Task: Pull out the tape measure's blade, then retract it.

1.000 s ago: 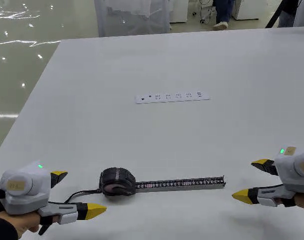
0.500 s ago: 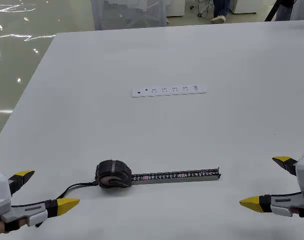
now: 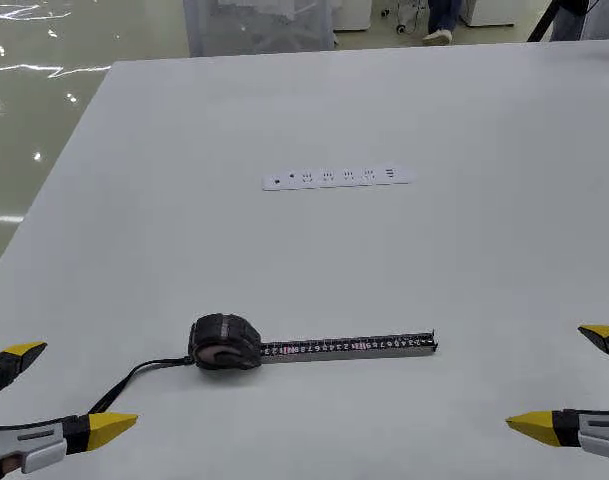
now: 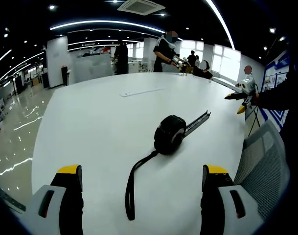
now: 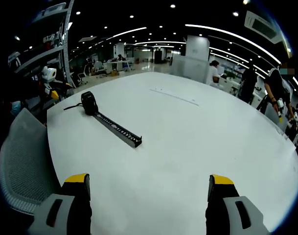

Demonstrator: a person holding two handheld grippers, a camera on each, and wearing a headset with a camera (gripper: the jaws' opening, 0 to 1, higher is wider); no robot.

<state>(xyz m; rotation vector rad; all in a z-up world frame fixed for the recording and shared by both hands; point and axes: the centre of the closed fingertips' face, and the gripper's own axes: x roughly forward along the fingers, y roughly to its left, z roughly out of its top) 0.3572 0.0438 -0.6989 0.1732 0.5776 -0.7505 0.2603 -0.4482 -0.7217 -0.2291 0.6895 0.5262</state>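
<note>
**Head view.** The tape measure (image 3: 224, 343) lies on the white bench (image 3: 284, 250) in the lower centre of the frame. Its dark case is at the left. The blade (image 3: 349, 346) is drawn out flat to the right, so the long axis runs almost level across the picture. A strap (image 3: 134, 378) trails from the case toward the lower left. The left hand-held gripper (image 3: 69, 388) sits in the lower-left corner with its jaws spread wide and empty, well apart from the case. The right hand-held gripper (image 3: 566, 378) sits in the lower-right corner, also wide and empty, well apart from the blade's free end. A power strip (image 3: 339, 177) lies higher up, clear of the work.

**Left gripper view.** The case (image 4: 171, 133) is just right of centre, ahead of the open jaws. The strap (image 4: 134, 181) runs back between the jaws, and the blade (image 4: 197, 122) points away to the upper right.

**Right gripper view.** The blade (image 5: 117, 128) slants from its case at the upper left down toward centre, with its free end nearest the open jaws.

**Judgement.** The left gripper is nearer the case and the right is nearer the blade end. Any grasp must close across that axis.
</note>
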